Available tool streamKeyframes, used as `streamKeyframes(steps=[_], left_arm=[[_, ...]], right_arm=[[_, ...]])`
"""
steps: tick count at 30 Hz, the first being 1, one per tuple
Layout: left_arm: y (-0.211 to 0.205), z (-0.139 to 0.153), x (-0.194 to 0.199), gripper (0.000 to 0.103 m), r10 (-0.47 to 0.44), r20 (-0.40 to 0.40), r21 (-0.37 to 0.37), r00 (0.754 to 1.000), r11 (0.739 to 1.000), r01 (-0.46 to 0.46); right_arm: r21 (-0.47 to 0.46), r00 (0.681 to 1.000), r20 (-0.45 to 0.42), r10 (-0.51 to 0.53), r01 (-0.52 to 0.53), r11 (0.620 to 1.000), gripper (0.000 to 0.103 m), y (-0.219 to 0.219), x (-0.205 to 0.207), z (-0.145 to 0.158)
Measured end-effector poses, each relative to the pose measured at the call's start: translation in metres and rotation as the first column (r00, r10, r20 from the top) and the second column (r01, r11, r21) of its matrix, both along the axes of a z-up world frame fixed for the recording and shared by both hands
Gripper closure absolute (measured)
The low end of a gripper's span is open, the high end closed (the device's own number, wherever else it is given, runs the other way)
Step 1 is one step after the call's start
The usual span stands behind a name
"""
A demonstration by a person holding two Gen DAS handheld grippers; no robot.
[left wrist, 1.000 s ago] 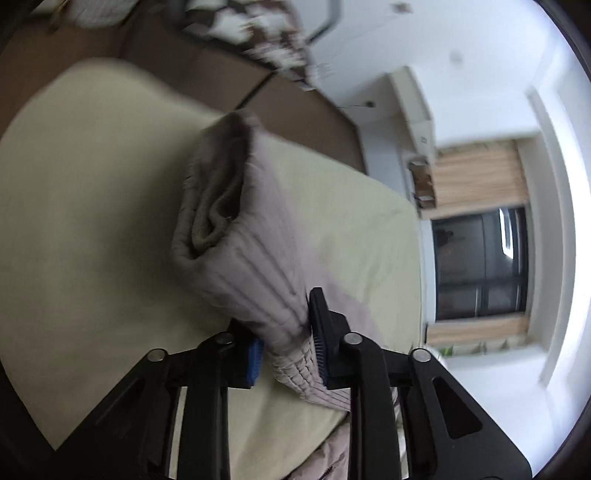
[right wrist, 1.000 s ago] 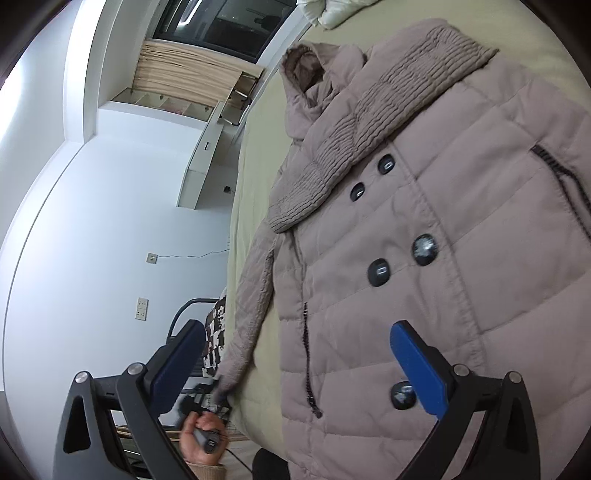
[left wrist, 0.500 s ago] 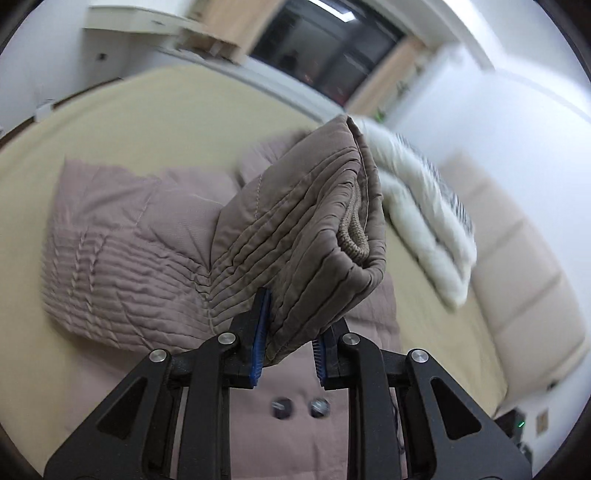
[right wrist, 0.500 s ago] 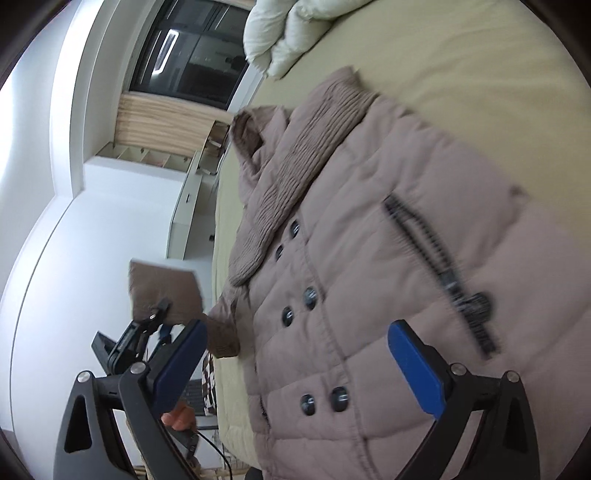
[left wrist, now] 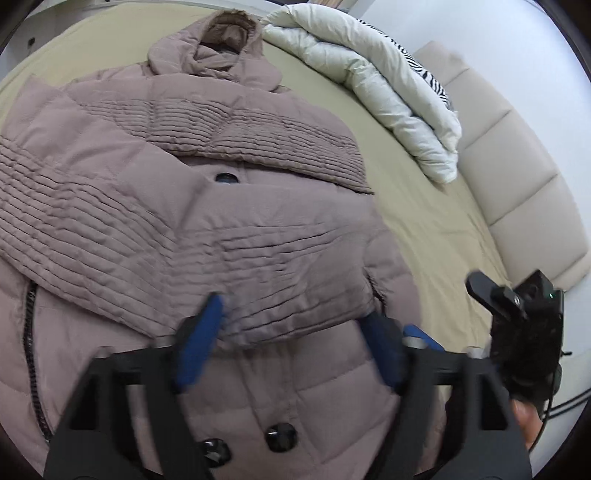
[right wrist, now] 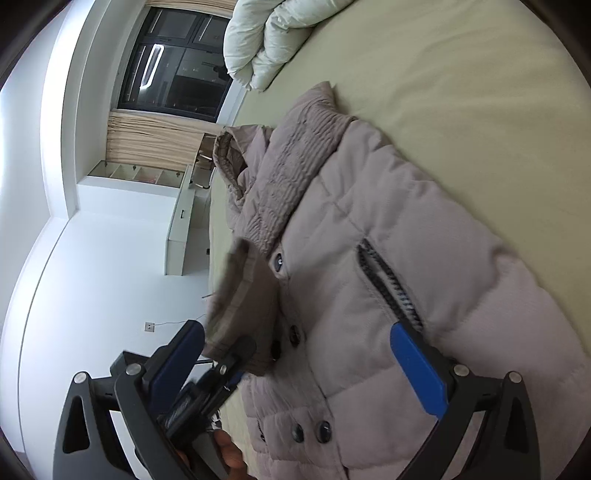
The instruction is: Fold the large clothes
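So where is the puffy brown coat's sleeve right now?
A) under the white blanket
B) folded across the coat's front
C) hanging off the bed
B: the sleeve lies across the coat, just beyond the open left gripper.

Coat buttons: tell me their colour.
The buttons on the coat are dark, nearly black; the left wrist view shows them best.

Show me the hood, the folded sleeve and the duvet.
hood [left wrist: 226,35]: left wrist view, on its dark inner lining.
sleeve [left wrist: 280,254]: left wrist view, on the ribbed part lying across the coat front.
duvet [left wrist: 373,79]: left wrist view, on its white middle fold.
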State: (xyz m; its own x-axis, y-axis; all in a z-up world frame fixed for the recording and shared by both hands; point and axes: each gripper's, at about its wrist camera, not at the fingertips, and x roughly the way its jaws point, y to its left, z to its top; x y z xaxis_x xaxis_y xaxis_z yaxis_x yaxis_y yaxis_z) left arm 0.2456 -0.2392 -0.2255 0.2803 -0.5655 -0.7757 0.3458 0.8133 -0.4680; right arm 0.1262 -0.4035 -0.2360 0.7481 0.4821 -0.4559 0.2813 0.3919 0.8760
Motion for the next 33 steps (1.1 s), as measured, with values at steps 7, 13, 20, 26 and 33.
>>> streamKeyframes(steps=[7, 13, 20, 26, 33], left_arm=[[0.057, 0.061, -0.054, 0.011, -0.005, 0.046, -0.114, 0.999, 0.993, 0.01], [0.153, 0.092, -0.078, 0.011, 0.139, 0.157, -0.079, 0.978, 0.989, -0.128], [0.239, 0.081, -0.094, 0.011, 0.268, 0.172, -0.03, 0.948, 0.963, -0.266], [0.281, 0.056, -0.101, 0.011, 0.313, 0.121, -0.04, 0.942, 0.95, -0.31], [0.284, 0.045, -0.101, 0.011, 0.304, 0.097, -0.071, 0.948, 0.952, -0.299]], right_arm=[[0.077, 1.0, 0.006, 0.002, -0.002, 0.997, 0.0, 0.0, 0.002, 0.007], [0.097, 0.982, -0.055, 0.182, -0.176, 0.98, 0.007, 0.065, 0.038, 0.001], [0.126, 0.972, -0.204, 0.115, -0.091, 0.988, 0.02, 0.068, 0.073, -0.049], [0.034, 0.96, -0.268, 0.08, -0.074, 0.997, 0.035, 0.066, 0.068, -0.038], [0.103, 0.973, -0.2, 0.117, -0.098, 0.99, 0.025, 0.064, 0.084, -0.051]])
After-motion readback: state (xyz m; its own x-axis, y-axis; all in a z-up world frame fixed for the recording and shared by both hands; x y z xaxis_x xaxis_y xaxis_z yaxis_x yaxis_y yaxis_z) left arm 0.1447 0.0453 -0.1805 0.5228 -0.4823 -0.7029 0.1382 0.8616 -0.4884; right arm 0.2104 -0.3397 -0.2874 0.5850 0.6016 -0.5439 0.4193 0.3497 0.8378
